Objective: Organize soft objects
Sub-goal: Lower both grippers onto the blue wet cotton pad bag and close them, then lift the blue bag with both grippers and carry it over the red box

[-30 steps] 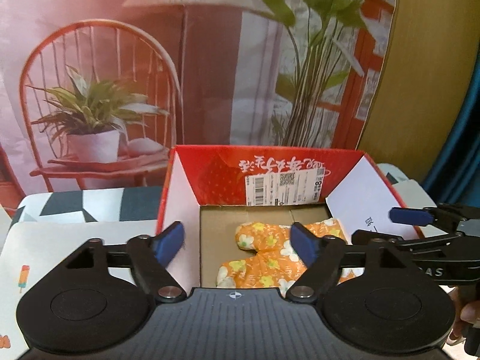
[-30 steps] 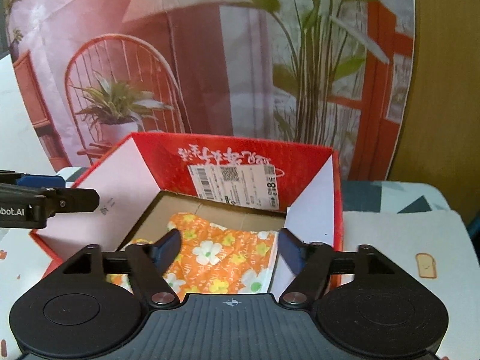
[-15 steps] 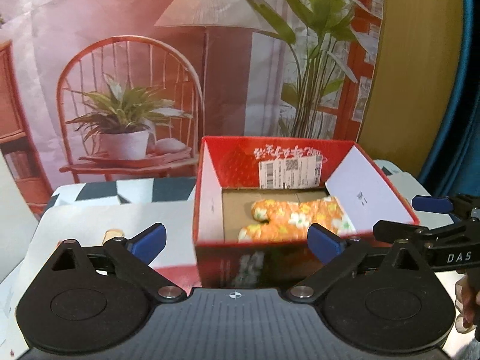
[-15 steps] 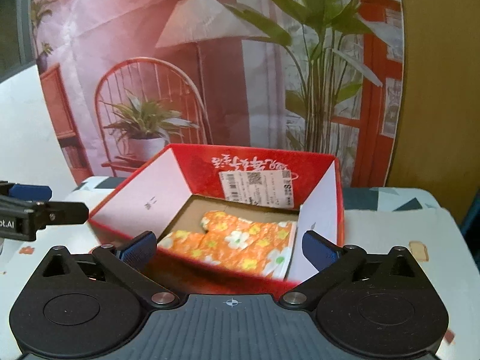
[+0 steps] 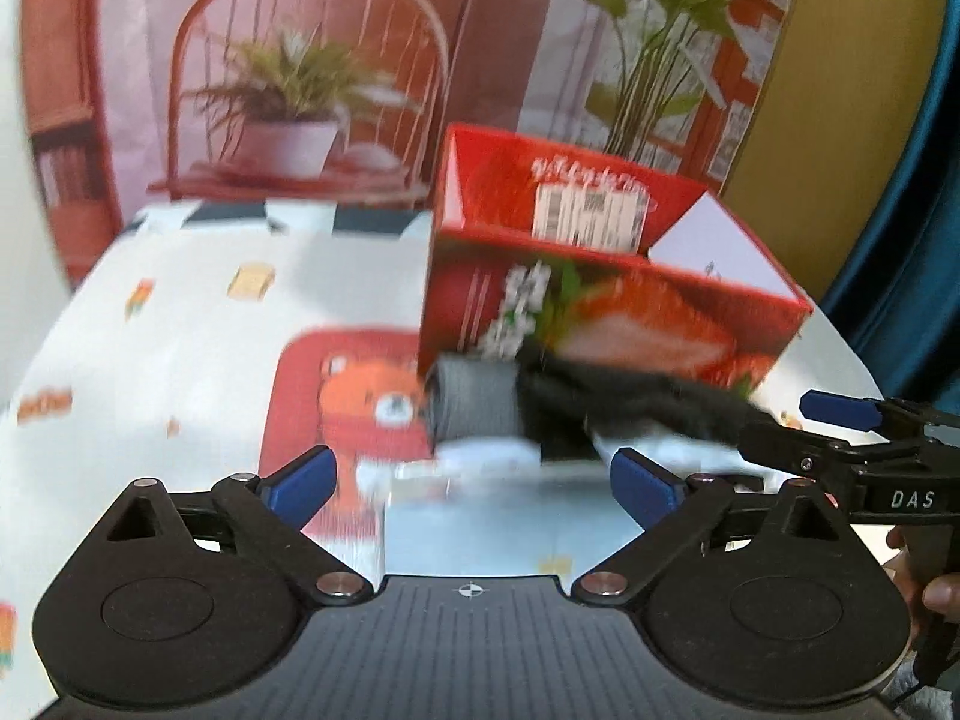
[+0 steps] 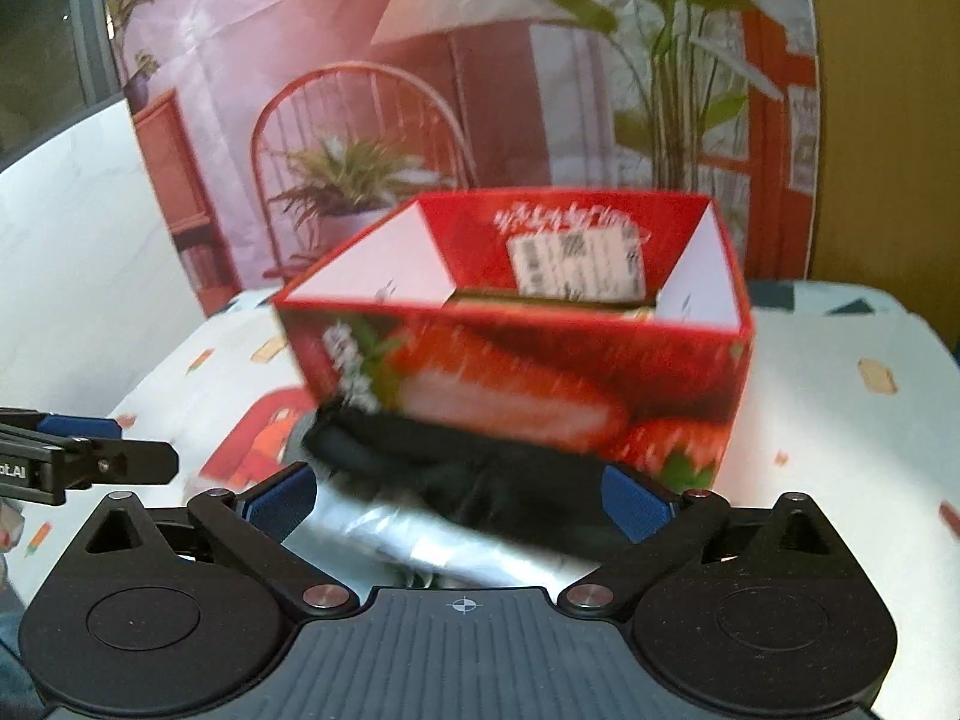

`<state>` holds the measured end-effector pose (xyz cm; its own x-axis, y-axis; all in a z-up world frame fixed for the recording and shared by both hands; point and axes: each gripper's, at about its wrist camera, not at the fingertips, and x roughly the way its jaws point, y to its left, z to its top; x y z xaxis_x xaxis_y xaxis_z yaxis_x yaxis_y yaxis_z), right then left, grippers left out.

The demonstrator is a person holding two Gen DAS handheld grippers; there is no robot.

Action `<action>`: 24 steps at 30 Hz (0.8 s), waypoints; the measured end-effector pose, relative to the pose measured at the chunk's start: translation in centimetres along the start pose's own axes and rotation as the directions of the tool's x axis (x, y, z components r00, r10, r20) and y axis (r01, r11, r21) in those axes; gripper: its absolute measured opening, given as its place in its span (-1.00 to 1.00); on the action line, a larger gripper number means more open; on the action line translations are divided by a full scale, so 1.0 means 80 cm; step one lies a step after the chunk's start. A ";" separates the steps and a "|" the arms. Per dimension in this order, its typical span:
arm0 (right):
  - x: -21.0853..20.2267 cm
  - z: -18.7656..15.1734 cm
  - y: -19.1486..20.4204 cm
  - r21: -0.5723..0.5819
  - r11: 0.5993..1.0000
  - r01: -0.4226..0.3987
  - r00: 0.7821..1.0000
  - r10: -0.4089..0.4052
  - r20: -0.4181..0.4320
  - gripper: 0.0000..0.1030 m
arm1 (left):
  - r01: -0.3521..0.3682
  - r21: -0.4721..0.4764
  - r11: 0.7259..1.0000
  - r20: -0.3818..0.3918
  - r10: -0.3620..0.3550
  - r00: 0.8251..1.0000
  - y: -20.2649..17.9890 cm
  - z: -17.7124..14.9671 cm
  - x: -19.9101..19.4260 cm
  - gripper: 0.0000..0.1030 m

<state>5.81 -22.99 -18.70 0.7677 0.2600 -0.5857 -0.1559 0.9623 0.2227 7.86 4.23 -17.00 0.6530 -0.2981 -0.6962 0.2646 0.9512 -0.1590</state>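
A red strawberry-print box [image 5: 606, 306] stands open on the table; it also shows in the right wrist view [image 6: 528, 354]. Its inside is hidden from this low angle. In front of it lies a dark soft garment with a grey rolled part [image 5: 480, 402], black in the right wrist view [image 6: 468, 474]. A pale silvery soft item [image 6: 444, 546] lies nearer, also in the left wrist view [image 5: 510, 516]. My left gripper [image 5: 474, 480] is open and empty above these. My right gripper [image 6: 459, 498] is open and empty, also seen from the left [image 5: 840, 426].
The table has a white cloth with small prints and a red bear picture [image 5: 360, 396]. A printed backdrop with a chair and plants [image 6: 360, 138] stands behind the box. The frames are motion-blurred.
Both grippers have pulled back and down from over the box. The orange floral cloth inside has gone out of sight. The dark garment and silvery item have come into view.
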 end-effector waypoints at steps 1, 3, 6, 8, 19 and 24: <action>-0.002 -0.006 0.005 -0.004 1.000 -0.009 1.000 0.009 -0.010 0.94 | 0.002 -0.013 1.000 -0.008 -0.002 1.000 0.003 -0.007 0.000 0.90; -0.004 -0.020 0.014 -0.010 1.000 -0.027 0.999 0.027 -0.031 0.94 | 0.008 -0.036 0.999 -0.025 -0.008 1.000 0.010 -0.022 0.000 0.85; -0.006 -0.041 0.027 -0.016 0.998 -0.053 0.996 0.052 -0.075 0.89 | 0.017 -0.068 0.998 -0.057 -0.021 0.998 0.015 -0.045 0.000 0.70; -0.004 -0.054 0.035 -0.020 0.997 -0.070 0.992 0.067 -0.109 0.87 | 0.027 -0.086 0.996 -0.073 -0.034 0.997 0.016 -0.058 0.001 0.62; 0.001 -0.085 0.059 -0.007 0.993 -0.119 0.971 0.115 -0.210 0.61 | 0.078 -0.172 0.982 -0.140 -0.103 0.985 0.028 -0.096 0.015 0.11; 0.011 -0.091 0.064 -0.002 0.989 -0.145 0.958 0.140 -0.249 0.38 | 0.102 -0.193 0.976 -0.140 -0.130 0.982 0.028 -0.101 0.019 0.01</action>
<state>1.16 -17.26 -23.70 0.5594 0.4034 -0.7241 -0.2670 0.9147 0.3033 3.70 6.55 -24.06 0.5072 -0.4053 -0.7606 0.1877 0.9133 -0.3614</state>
